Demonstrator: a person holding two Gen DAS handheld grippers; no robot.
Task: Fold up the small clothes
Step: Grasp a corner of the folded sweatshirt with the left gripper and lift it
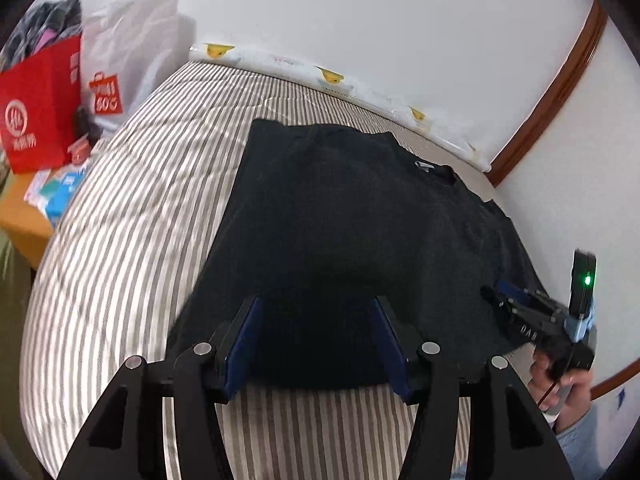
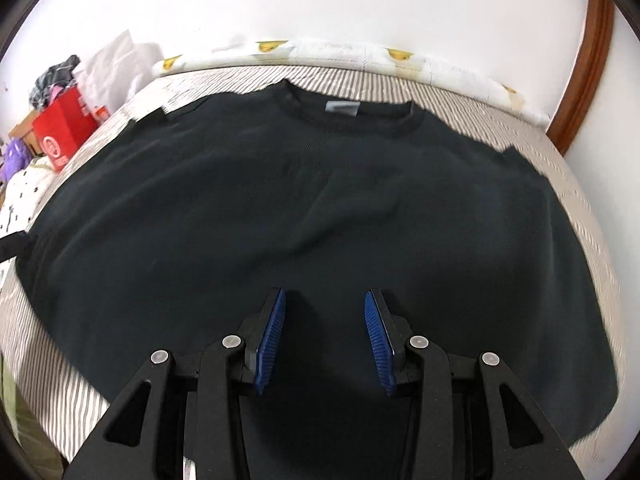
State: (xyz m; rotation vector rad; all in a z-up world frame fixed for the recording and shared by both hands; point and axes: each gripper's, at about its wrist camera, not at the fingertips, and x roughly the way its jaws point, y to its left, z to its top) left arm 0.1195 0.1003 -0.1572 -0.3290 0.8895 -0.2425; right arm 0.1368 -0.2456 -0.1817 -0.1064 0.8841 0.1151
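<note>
Left gripper (image 1: 316, 320) and right gripper (image 2: 325, 312): jaws apart, nothing between the pads, both poised over the near hem. Black T-shirt (image 2: 300, 216) lies flat on the striped bed (image 1: 132, 208), collar toward the wall.

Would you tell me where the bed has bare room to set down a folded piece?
Striped sheet lies bare between the black shirt and the red bag. The bag's corner is cluttered; the wall side is narrow.

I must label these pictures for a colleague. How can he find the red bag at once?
Start at the striped bed and follow it to its far left corner. The red bag stands there; unlike the white plastic bag beside it, it is bright red with white print.
</note>
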